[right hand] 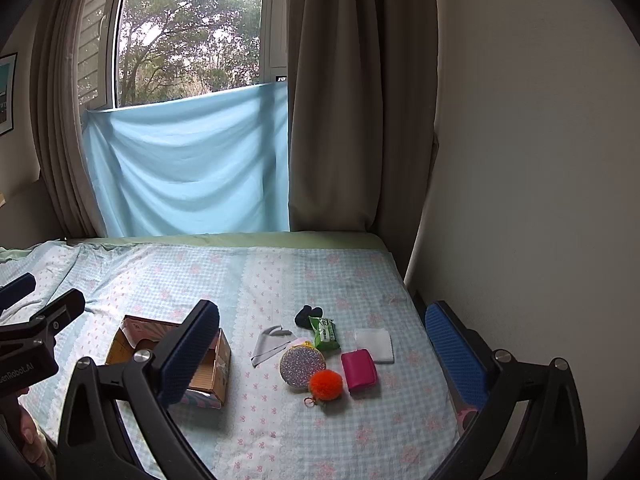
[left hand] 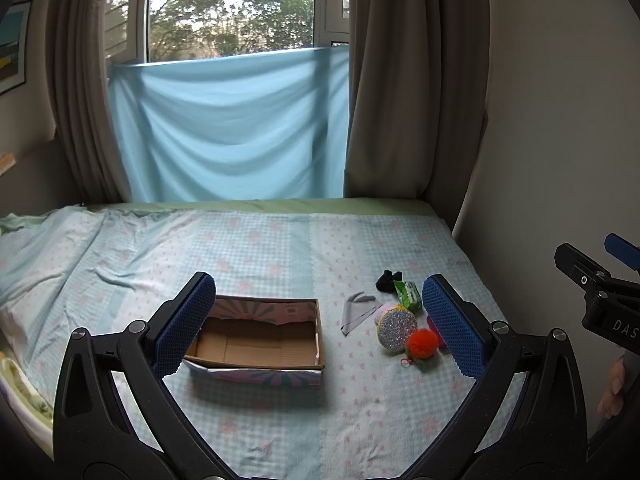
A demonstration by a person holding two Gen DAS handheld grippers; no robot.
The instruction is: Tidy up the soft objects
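An open, empty cardboard box (left hand: 256, 344) (right hand: 218, 364) sits on the bed. To its right lie small items: an orange pom-pom (left hand: 422, 343) (right hand: 326, 385), a glittery round pouch (left hand: 397, 331) (right hand: 302, 366), a pink wallet (right hand: 359, 369), a white pad (right hand: 374, 345), a green packet (left hand: 409, 295) (right hand: 325, 333), a grey cloth (left hand: 358, 309) (right hand: 270, 342) and a black sock (left hand: 387, 280) (right hand: 307, 315). My left gripper (left hand: 319, 322) is open and empty above the bed near the box. My right gripper (right hand: 322, 354) is open and empty, above the items.
The bed (left hand: 260, 248) has a light blue checked sheet and meets a wall (right hand: 520, 160) on the right. Brown curtains (right hand: 340, 120) and a blue cloth (left hand: 228, 128) hang under the window behind. A crumpled blanket (left hand: 24, 384) lies at the left edge.
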